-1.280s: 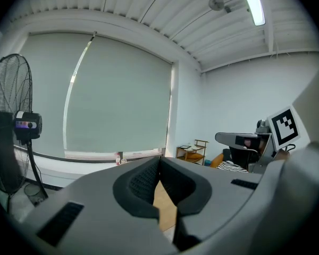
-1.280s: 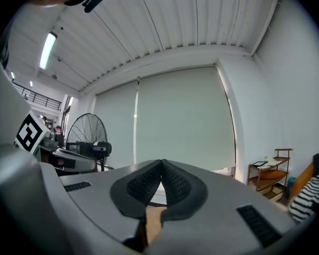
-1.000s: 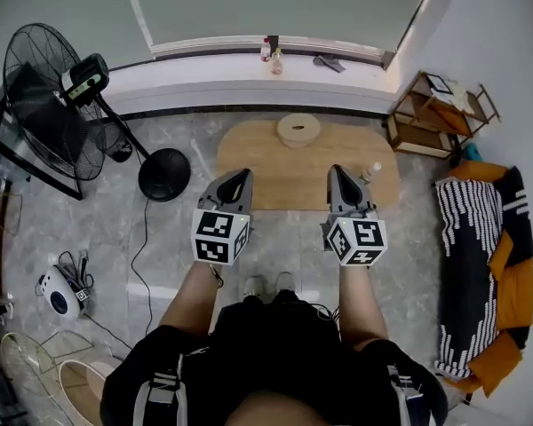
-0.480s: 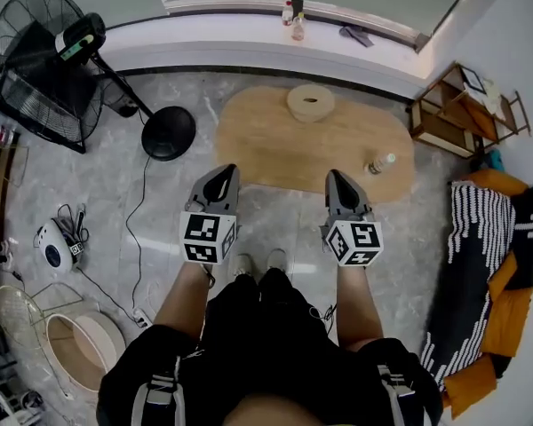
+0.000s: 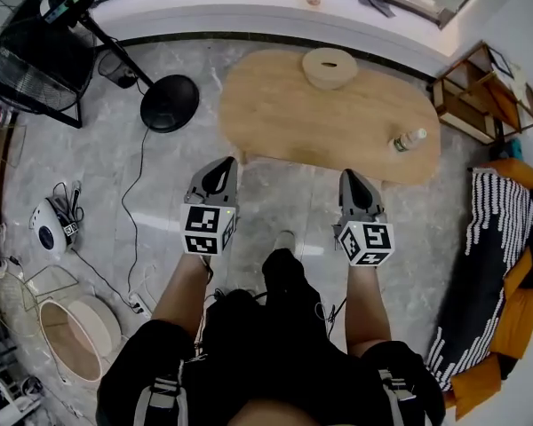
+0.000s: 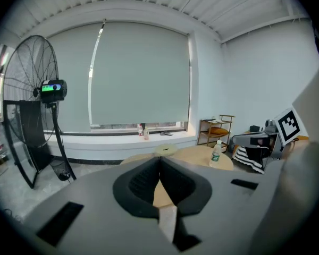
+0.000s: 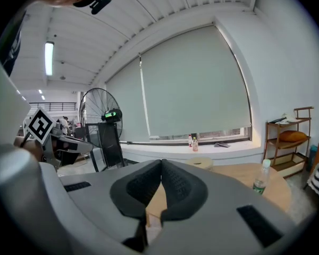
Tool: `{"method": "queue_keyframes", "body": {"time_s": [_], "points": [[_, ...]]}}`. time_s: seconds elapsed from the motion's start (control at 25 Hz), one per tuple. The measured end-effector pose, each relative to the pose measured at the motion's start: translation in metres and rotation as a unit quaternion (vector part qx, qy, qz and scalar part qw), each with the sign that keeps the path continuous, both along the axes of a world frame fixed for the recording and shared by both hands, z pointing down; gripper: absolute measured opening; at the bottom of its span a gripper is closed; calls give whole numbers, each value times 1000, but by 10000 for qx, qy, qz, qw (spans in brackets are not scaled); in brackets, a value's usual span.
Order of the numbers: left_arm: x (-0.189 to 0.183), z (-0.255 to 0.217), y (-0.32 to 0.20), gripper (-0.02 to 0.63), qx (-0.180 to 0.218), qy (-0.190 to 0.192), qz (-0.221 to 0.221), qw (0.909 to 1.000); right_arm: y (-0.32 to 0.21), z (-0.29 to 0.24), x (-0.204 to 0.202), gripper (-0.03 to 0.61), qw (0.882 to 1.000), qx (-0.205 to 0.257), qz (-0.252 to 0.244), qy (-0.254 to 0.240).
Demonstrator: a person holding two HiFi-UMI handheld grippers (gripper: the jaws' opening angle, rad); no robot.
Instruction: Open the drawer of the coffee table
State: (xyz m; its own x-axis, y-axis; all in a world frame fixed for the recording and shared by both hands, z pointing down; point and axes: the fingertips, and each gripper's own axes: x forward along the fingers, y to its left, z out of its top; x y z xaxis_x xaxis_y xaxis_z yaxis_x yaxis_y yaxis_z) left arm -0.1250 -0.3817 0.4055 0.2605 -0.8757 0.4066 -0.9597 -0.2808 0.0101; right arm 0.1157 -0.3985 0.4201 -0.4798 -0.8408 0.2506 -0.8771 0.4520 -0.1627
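Spreading across the head view, the grey stone floor [image 5: 98,185] carries an oval wooden table [image 5: 338,122], which lies straight ahead of the person [image 5: 266,353]. Only the table's top shows. Its drawer cannot be made out in any view, since the near side is seen from above and is hidden behind the gripper bodies in the gripper views. A black fan [image 5: 35,51] stands to the left, well apart from the table. A striped throw [image 5: 489,264] lies to the right, and a wooden shelf [image 5: 480,87] stands beyond it. The left gripper [image 5: 220,169] and right gripper [image 5: 353,183] are held side by side, both pointing toward the table. Their tips fall just short of its near edge in the head view. Each gripper's own view shows its jaws pressed together with nothing between them. A round block [image 5: 330,67] sits on the table's far side. A small bottle [image 5: 409,138] stands upright near its right end.
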Motion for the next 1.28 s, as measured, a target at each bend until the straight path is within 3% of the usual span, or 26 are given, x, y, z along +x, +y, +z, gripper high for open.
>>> {"method": "queue_keyframes", "body": {"time_s": [0.24,0.44,0.6,0.76,0.88,1.0,1.28], "points": [[-18,172,35,21,-201,185,-311,9991,31,152,5,15,9997,133,129,-135],[-26,299,54,21,218,127,-332,9991,55,278,7,15,9980,607,162,-115],[-23,372,84,21,631,185,-156,9977,94,353,7,15,9943,1013,190,-259],[-19,398,128,21,835,169,-24,9964,138,394,15,15,9927,1114,368,-272],[-24,405,143,21,739,234,-80,9970,153,402,23,15,9931,996,539,-314],[-26,408,148,21,675,343,-108,9971,159,411,28,15,9940,900,547,-290],[-21,410,133,23,834,194,-14,9963,145,435,33,17,9950,659,302,-681]]}}
